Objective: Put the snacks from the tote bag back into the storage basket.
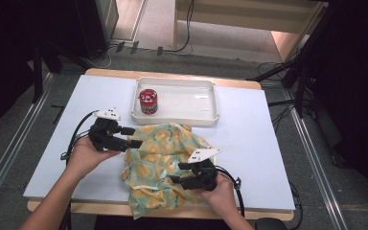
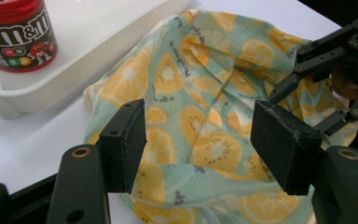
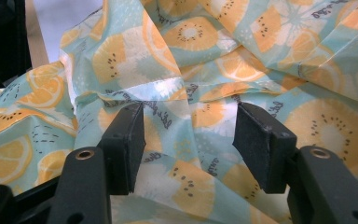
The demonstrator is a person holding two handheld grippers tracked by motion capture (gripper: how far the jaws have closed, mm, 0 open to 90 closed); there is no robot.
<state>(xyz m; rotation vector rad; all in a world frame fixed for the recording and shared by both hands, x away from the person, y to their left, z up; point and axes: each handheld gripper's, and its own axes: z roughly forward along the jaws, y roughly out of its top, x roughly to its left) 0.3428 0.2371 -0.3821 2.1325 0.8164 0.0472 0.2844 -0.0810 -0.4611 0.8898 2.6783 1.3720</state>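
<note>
Closest to the lens, in both gripper views, are the black jaws, with the crumpled cloth (image 1: 165,160) right behind them. It's pale green with an orange and lemon slice print, bunched up in folds on the white table (image 1: 254,143), and its near corner hangs over the table's front edge.

Left gripper (image 1: 133,137) first: its 2 jaws stand well apart, nothing pinched between them. In its own view the cloth (image 2: 200,121) sits past the gap between the pads, and I can't tell if the tips are actually brushing the fabric or just hovering at its left edge. Looks like no grip to me.

Right gripper (image 1: 177,173) is down on the near right part of the cloth, jaws also spread wide. Its view has wrinkled fabric (image 3: 191,121) lying across the gap, but the pads aren't squeezing it. From the left gripper's camera you can spot the right gripper (image 2: 298,77) further off on the far side of the heap.

Beyond the left gripper, up and a bit to its right in the high view, there's a white tray (image 1: 206,112), and a red M&M's canister (image 1: 148,101) stands upright in the tray's left end. The cloth's far edge sits just beside the tray's front rim.
</note>
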